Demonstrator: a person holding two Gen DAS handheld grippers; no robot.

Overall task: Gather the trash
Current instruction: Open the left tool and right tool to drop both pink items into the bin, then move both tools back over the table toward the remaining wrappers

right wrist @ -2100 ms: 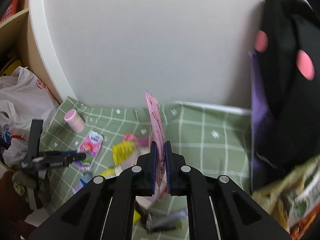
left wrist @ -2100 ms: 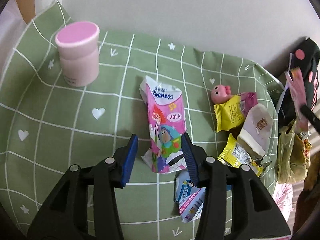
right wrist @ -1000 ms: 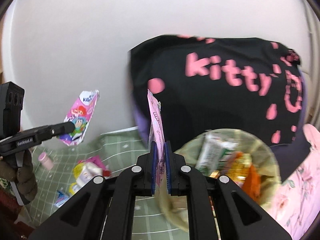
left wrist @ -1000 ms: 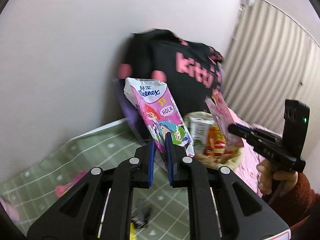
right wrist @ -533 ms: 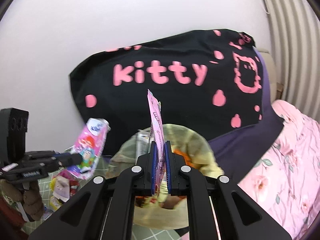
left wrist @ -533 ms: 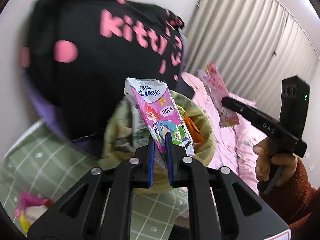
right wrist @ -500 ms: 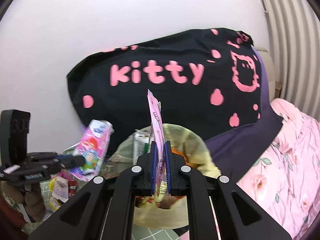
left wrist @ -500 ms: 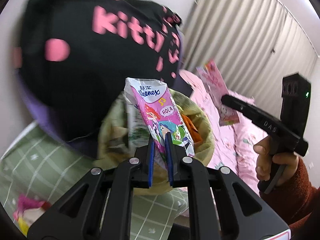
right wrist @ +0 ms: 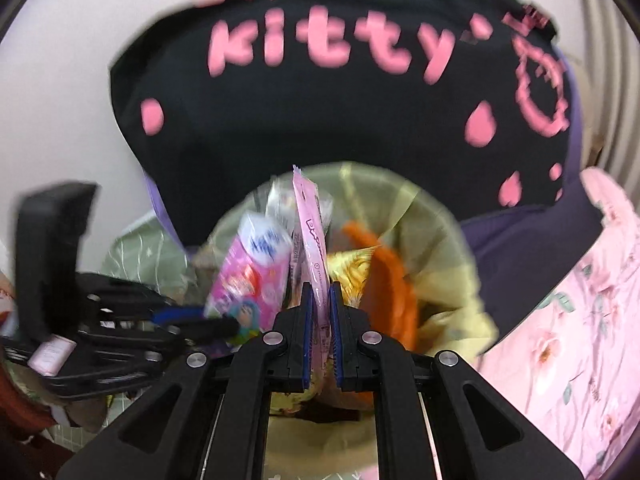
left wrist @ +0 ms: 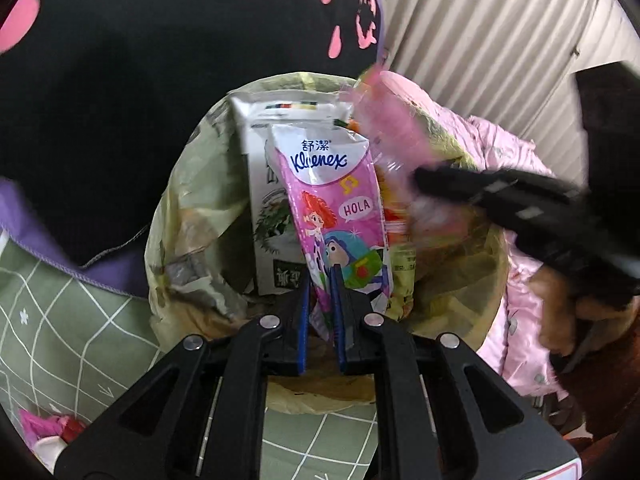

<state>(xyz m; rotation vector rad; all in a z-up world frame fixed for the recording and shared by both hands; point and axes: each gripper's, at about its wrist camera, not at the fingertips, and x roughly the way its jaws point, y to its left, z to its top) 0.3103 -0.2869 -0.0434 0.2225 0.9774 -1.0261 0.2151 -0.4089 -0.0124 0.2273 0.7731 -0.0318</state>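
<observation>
With the left gripper [left wrist: 320, 280] clenched on the tissue pack [left wrist: 336, 208] and the right gripper [right wrist: 320, 292] on the pink wrapper [right wrist: 310, 240], both over the bin bag [left wrist: 180, 216], each should let go only once well inside the rim.

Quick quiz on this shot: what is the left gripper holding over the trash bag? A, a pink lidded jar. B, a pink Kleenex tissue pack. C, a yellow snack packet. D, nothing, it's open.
B: the left gripper is shut on the pink Kleenex tissue pack, above the open trash bag.
</observation>
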